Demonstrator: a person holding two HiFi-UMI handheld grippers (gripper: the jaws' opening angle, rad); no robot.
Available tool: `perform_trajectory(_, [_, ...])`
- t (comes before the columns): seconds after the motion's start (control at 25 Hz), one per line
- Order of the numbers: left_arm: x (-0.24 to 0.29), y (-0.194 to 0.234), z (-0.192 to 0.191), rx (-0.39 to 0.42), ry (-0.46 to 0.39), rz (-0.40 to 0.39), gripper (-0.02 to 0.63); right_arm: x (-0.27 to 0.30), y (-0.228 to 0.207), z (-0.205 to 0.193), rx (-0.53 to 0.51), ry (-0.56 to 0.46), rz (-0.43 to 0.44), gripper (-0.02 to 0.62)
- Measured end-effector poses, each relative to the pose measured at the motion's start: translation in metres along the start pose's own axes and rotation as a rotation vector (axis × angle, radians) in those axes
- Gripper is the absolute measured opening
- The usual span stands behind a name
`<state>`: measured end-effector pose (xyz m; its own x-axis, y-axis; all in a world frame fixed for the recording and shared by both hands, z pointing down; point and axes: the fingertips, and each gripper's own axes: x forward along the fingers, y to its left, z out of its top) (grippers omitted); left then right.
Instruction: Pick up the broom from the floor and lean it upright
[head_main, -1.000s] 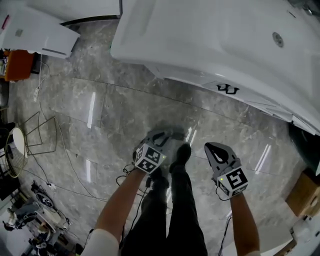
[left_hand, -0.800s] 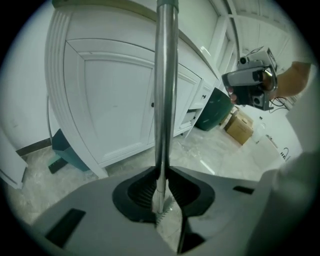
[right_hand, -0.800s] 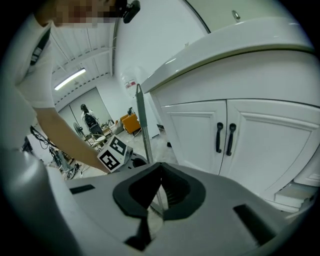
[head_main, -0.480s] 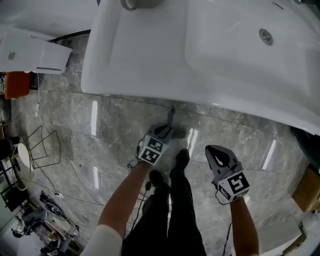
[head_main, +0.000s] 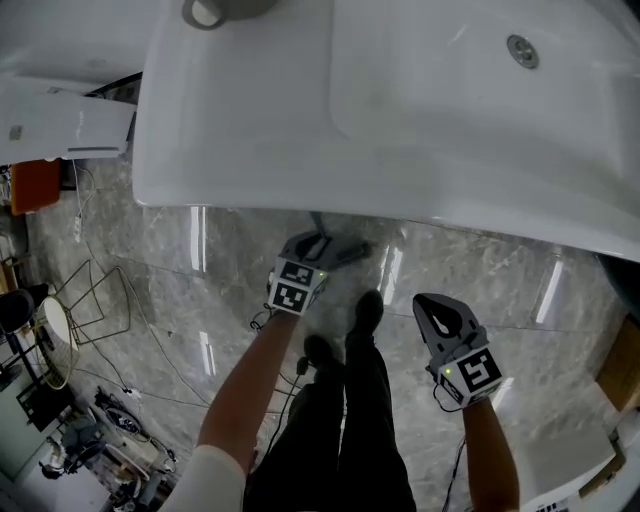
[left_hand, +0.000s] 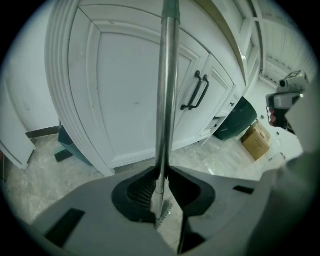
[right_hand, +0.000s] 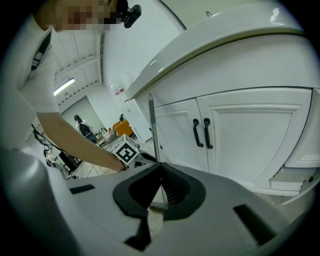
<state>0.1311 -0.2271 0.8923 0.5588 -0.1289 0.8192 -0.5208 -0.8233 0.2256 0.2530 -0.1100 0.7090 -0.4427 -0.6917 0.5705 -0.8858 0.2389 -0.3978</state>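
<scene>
The broom's metal handle (left_hand: 167, 95) stands upright in front of the white cabinet doors, and some of its bristles (left_hand: 163, 209) show low between the jaws. My left gripper (left_hand: 161, 176) is shut on the handle low down, pads pressed on both sides. In the head view the left gripper (head_main: 318, 248) sits just under the counter's edge, and only a short dark piece of the handle (head_main: 318, 221) shows there. From the right gripper view the handle (right_hand: 151, 125) rises as a thin pole beside the left gripper's marker cube (right_hand: 125, 150). My right gripper (head_main: 432, 303) hangs to the right, its jaws (right_hand: 159, 167) shut with nothing in them.
A white sink counter (head_main: 400, 120) overhangs the cabinet with black door handles (left_hand: 197, 92). A dark green bin (left_hand: 237, 120) and a cardboard box (left_hand: 256, 141) stand right of it. The person's shoes (head_main: 365, 310) are between the grippers. A wire frame (head_main: 95, 300) and cables lie at left.
The left gripper has carried the broom closer to the cabinet, up under the counter's edge. The counter now fills more of the head view. The right gripper followed slightly.
</scene>
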Motion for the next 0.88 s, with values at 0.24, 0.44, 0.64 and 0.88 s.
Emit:
perform_trajectory(0.24, [0.004, 0.003, 0.002, 0.000, 0.005, 0.014, 0.074, 0.004, -0.005, -0.003, 0.002, 0.000, 0.005, 0.002])
perform_trajectory(0.44, [0.000, 0.009, 0.019, -0.004, -0.057, 0.028, 0.078, 0.009, -0.013, -0.005, 0.006, -0.010, -0.003, 0.002])
perform_trajectory(0.64, [-0.012, 0.000, 0.046, 0.002, -0.097, 0.019, 0.162, 0.003, -0.008, -0.007, 0.020, -0.007, -0.008, 0.002])
perform_trajectory(0.88, [-0.041, -0.001, 0.057, -0.014, -0.107, 0.025, 0.242, 0.004, 0.007, -0.004, 0.020, 0.011, 0.000, 0.002])
